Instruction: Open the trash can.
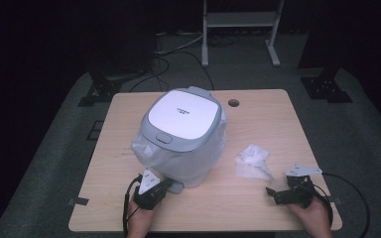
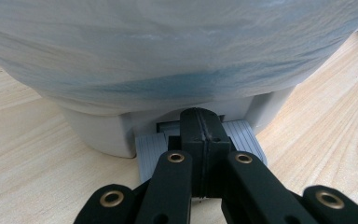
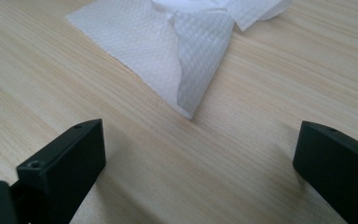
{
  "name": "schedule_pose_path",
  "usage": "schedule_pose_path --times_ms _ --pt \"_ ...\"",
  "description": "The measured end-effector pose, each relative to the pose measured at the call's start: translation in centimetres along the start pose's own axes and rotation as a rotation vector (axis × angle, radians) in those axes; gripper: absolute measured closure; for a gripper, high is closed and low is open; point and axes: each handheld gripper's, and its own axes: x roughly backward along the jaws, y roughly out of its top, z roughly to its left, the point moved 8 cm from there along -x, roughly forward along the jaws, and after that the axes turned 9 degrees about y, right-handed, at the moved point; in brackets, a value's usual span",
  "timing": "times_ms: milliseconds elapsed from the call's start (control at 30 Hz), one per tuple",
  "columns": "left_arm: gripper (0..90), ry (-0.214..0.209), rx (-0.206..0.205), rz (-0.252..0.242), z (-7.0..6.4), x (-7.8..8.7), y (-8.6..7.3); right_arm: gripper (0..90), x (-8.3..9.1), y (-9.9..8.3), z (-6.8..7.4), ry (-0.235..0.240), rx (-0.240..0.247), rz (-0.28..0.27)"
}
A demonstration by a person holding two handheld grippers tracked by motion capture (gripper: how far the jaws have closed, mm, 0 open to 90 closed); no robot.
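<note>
Near the desk's (image 1: 258, 106) front edge, the left tongs (image 1: 167, 184) sit pressed together on the bagged bin's (image 1: 181, 134) grey pedal (image 2: 242, 135), right tongs (image 1: 272, 193) spread wide just short of the crumpled tissue (image 1: 252, 159).

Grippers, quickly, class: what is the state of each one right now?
Left gripper: jaws shut together, empty, tips over the grey pedal at the bin's base.
Right gripper: open, empty, above the table near the paper towel.

Bin (image 2: 177, 42) top beyond the frame edge; pedal (image 2: 242, 135) partly behind jaws, seemingly.
</note>
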Motion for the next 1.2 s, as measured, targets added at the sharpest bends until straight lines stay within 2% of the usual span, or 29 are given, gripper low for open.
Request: schedule_pose_path --times_ms 600,833,1200 --pt "90.0 0.009 -0.023 0.03 -0.15 -0.27 -0.33 1.0 0.0 0.0 0.0 0.0 0.0 0.0" --pt "90.0 0.002 -0.023 0.071 -0.19 -0.54 -0.58 1.1 -0.04 0.04 -0.04 0.0 0.001 0.0" --pt "90.0 0.014 -0.036 0.094 -0.2 -0.69 -0.72 1.0 -0.04 0.03 -0.04 0.0 0.001 0.0"
